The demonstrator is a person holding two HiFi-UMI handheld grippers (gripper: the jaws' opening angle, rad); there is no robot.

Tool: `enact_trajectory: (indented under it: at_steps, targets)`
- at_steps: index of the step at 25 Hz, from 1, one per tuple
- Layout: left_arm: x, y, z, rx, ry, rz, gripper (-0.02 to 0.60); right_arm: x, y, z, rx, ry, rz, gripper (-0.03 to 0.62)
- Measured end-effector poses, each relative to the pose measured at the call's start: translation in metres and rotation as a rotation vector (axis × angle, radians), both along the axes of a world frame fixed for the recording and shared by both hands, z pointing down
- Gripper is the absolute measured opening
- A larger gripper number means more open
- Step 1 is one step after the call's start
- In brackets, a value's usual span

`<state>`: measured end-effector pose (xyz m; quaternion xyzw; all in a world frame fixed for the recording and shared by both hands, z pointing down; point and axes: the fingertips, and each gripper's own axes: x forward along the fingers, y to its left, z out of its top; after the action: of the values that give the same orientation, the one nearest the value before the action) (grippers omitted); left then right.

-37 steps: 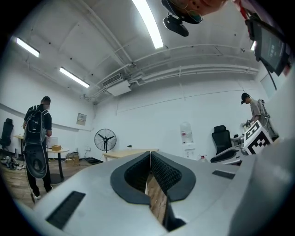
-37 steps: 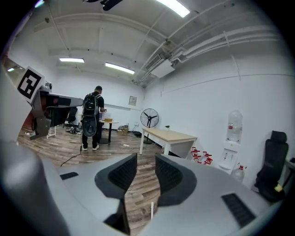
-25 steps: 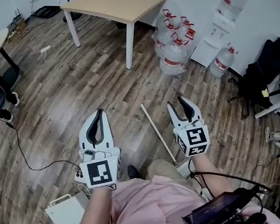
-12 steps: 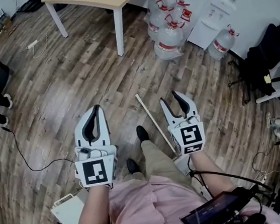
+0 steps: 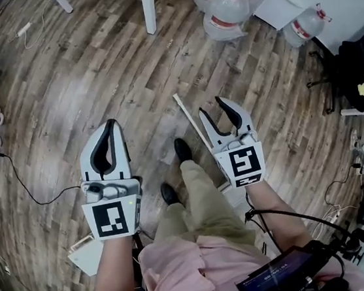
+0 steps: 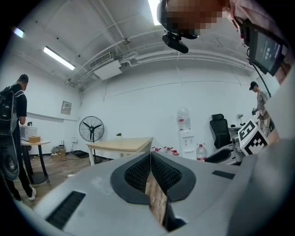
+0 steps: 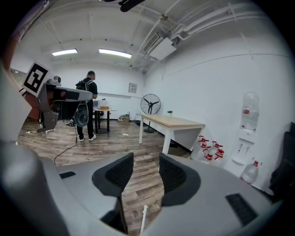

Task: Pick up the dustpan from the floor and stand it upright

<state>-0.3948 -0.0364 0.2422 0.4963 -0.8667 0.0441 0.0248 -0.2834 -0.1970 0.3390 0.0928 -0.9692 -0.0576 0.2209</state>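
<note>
The dustpan's long white handle [image 5: 188, 116] lies on the wood floor, running from upper left toward lower right. Its lower part and the pan are hidden behind my right gripper [image 5: 211, 107], which hovers above it, open, with nothing between its fingers. In the right gripper view the handle's tip [image 7: 143, 219] shows low between the parted jaws of that gripper [image 7: 141, 159]. My left gripper [image 5: 108, 125] hangs further left over bare floor, shut and holding nothing; in the left gripper view its pads [image 6: 150, 154] meet.
Black shoes [image 5: 182, 149] and a khaki trouser leg stand between the grippers. Water bottles [image 5: 228, 10] and a white table leg [image 5: 148, 7] are ahead. A black cable [image 5: 22, 187] crosses the floor at left, a white box [image 5: 87, 255] sits low left, a chair [image 5: 355, 54] at right.
The view has tipped down and forward over the floor. A foot has stepped out between the grippers. The right gripper now hangs over the handle's upper part; both jaws kept their state.
</note>
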Motion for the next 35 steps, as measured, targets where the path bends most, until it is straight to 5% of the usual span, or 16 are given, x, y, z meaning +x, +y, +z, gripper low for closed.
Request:
enact_trajectory:
  at_steps: [14,24,35]
  targets:
    - [-0.043,-0.060,0.167,-0.143,0.108,-0.009,0.014,-0.052,-0.030,0.184,-0.110,0.163,-0.084,0.204]
    - [-0.082,-0.081,0.274,-0.176,0.152,-0.027,0.014,-0.089,-0.050,0.311,-0.131,0.227,-0.074,0.204]
    - [-0.095,-0.091,0.355,-0.183,0.196,-0.043,0.014,-0.087,-0.060,0.414,-0.153,0.326,-0.048,0.204]
